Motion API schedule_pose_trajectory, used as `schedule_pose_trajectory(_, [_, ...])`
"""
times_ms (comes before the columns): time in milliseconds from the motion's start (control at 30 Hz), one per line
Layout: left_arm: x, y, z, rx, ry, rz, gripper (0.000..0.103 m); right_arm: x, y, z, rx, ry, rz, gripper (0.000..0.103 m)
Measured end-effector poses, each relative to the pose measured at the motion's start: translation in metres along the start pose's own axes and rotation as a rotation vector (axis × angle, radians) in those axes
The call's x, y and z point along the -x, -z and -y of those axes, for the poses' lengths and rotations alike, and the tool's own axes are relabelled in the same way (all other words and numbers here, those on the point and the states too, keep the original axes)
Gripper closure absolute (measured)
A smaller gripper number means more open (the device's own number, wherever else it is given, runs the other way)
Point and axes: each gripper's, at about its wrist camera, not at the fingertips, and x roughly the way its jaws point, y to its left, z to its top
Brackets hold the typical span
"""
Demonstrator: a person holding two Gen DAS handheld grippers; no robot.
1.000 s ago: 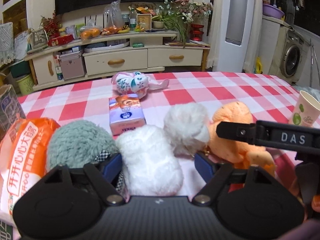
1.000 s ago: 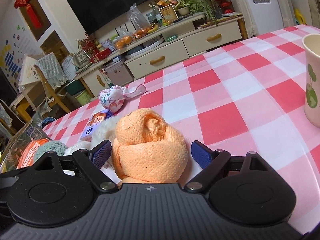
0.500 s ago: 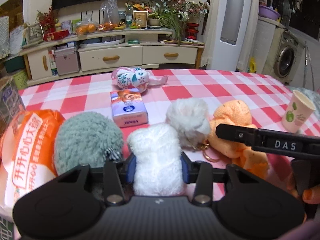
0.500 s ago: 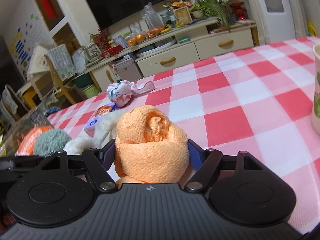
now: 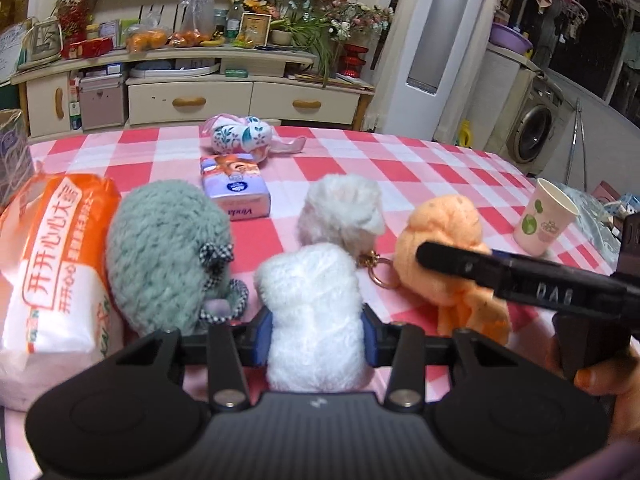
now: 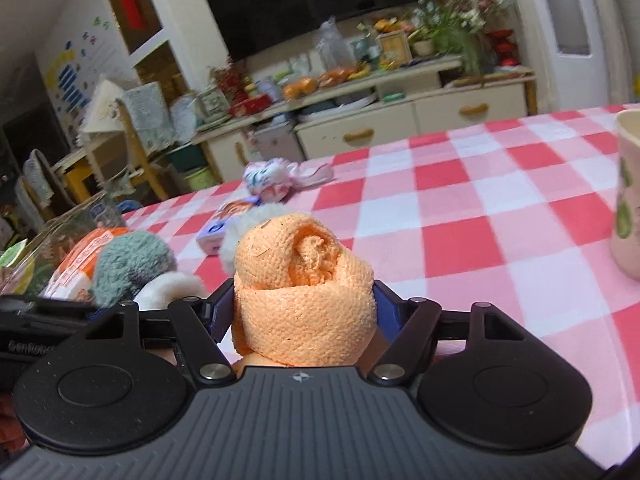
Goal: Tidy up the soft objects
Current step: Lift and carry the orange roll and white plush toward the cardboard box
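— Left gripper (image 5: 316,330) first: what's it doing?
— Clamped on the white plush toy (image 5: 314,312). Both blue pads (image 5: 262,334) press into its sides, low on the body, on the red-and-white checked tablecloth (image 5: 420,172).
— And the right gripper (image 6: 304,312)?
— Closed around the orange rolled towel (image 6: 302,284); the cloth bulges up between the fingers. From the left wrist view that towel (image 5: 448,256) sits just right of the white toy, with the right gripper's black finger lying across it.
— What else is in the row?
— A grey-green knitted plush (image 5: 168,248) just left of the white toy, and beside that an orange-and-white packet (image 5: 52,272). A fluffy white pom-pom keychain (image 5: 340,210) sits behind the white toy, its gold ring beside the towel.
— Farther back?
— A tissue pack (image 5: 236,188), then a floral cloth bundle (image 5: 240,136) beyond it. A paper cup (image 5: 546,216) stands upright, well apart to the right.
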Motion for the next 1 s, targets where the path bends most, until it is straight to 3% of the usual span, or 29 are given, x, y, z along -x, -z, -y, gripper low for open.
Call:
schedule_pose_trajectory(300, [0.015, 0.005, 0.003, 0.04, 0.059, 0.018, 0.062, 0.026, 0.012, 0.023, -0.212, 0.12, -0.002, 0.016])
schedule_pose_trajectory(567, [0.033, -0.009, -0.001, 0.067, 0.077, 0.069, 0.062, 0.044, 0.003, 0.018, -0.236, 0.198, -0.005, 0.017])
schedule_pose_trajectory(767, [0.056, -0.026, -0.005, 0.079, 0.075, 0.122, 0.062, 0.045, -0.014, -0.004, -0.191, 0.191, -0.001, 0.017])
schedule_pose_trajectory(1000, [0.09, -0.046, -0.028, 0.123, 0.05, 0.199, 0.062, 0.028, -0.043, -0.049, -0.114, 0.124, -0.01, 0.017])
